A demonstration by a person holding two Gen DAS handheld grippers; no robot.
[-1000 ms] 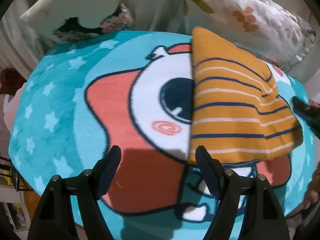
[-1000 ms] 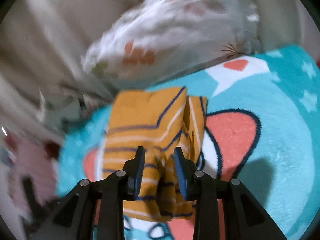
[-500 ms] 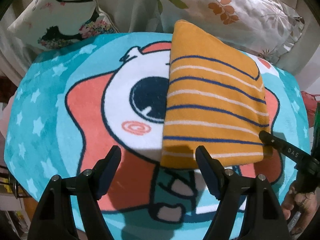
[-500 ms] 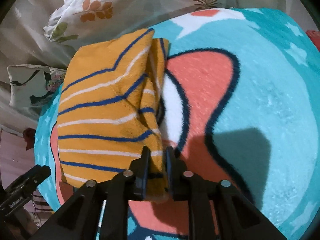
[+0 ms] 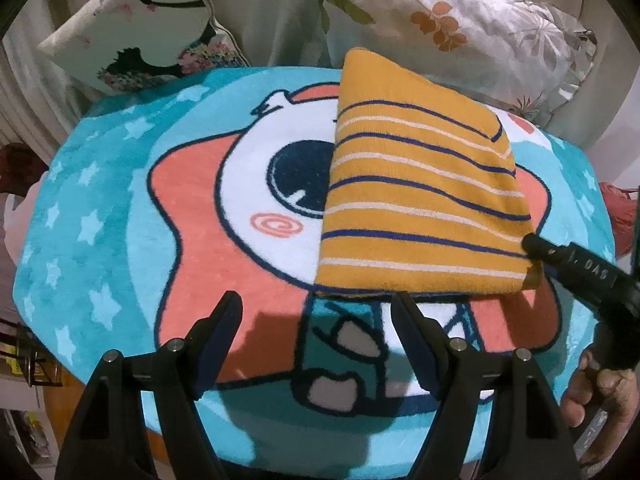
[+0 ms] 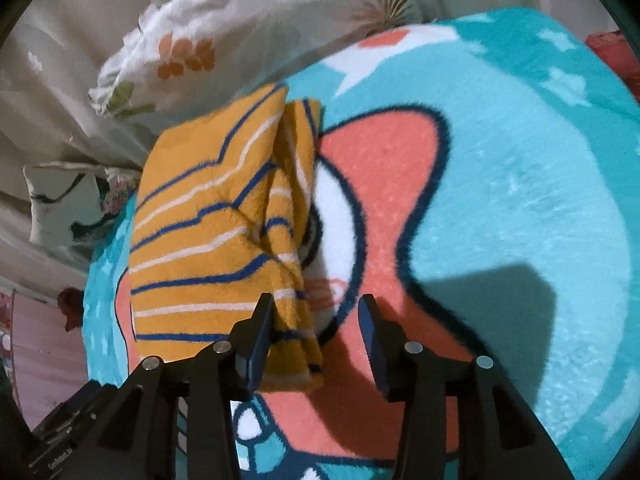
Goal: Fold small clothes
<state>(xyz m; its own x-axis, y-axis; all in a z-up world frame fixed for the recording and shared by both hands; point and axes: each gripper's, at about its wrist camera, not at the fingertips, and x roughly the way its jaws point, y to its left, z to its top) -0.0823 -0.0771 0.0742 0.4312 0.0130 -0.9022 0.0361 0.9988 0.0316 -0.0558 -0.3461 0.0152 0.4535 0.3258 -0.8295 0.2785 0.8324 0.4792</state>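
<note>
A folded orange garment with blue and white stripes (image 5: pixel 420 200) lies flat on a teal cartoon rug (image 5: pixel 120 200). My left gripper (image 5: pixel 316 320) is open and empty, just in front of the garment's near edge. My right gripper (image 6: pixel 316 320) is open; its left finger (image 6: pixel 260 328) rests on the garment's near corner (image 6: pixel 288 344), where folded layers bunch up. In the left wrist view the right gripper's finger (image 5: pixel 560 260) shows at the garment's right corner.
Floral pillows (image 5: pixel 460 28) and a bird-print cushion (image 5: pixel 148 40) lie behind the rug against a pale sofa. The rug (image 6: pixel 520 160) stretches right of the garment. A red object (image 5: pixel 620 208) sits past its right edge.
My right gripper laid the garment down and opened its jaws, letting go of the folded edge. The left gripper stayed open as its view shifted slightly.
</note>
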